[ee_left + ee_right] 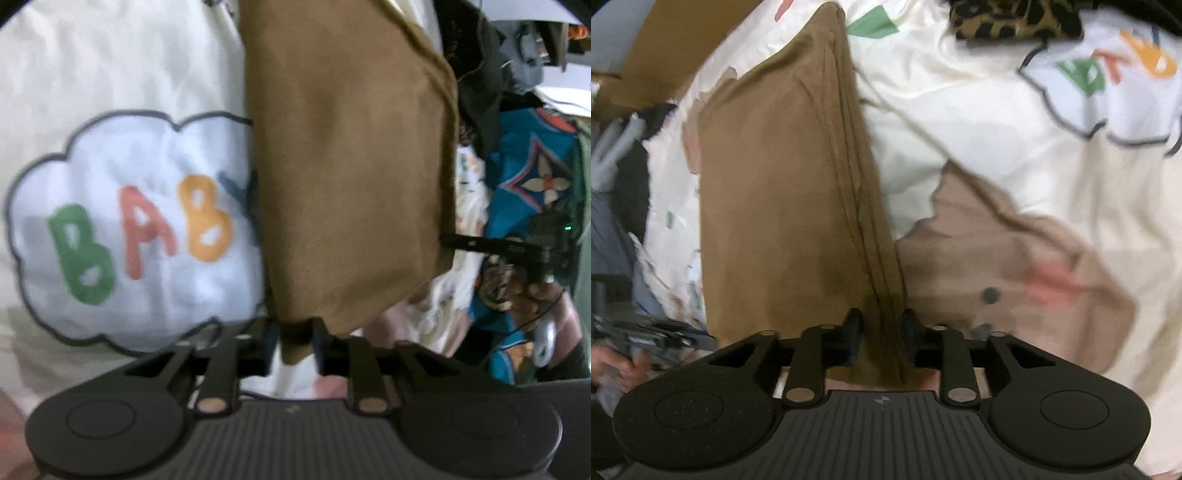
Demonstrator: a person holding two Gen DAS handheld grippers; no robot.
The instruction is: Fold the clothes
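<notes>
A folded brown garment lies on a cream bedsheet printed with a cloud that reads BABY. The near corner of the garment sits between the fingers of my left gripper; the jaws stand apart and the pads do not visibly squeeze the cloth. In the right wrist view the brown garment runs away from me, and its layered folded edge passes between the fingers of my right gripper, which are likewise parted. The right gripper's fingers reach the garment's right edge in the left wrist view.
A leopard-print cloth lies at the far end of the cream bedsheet. A teal patterned fabric and dark clothes pile up on the right. A hand holding the other gripper shows at lower left.
</notes>
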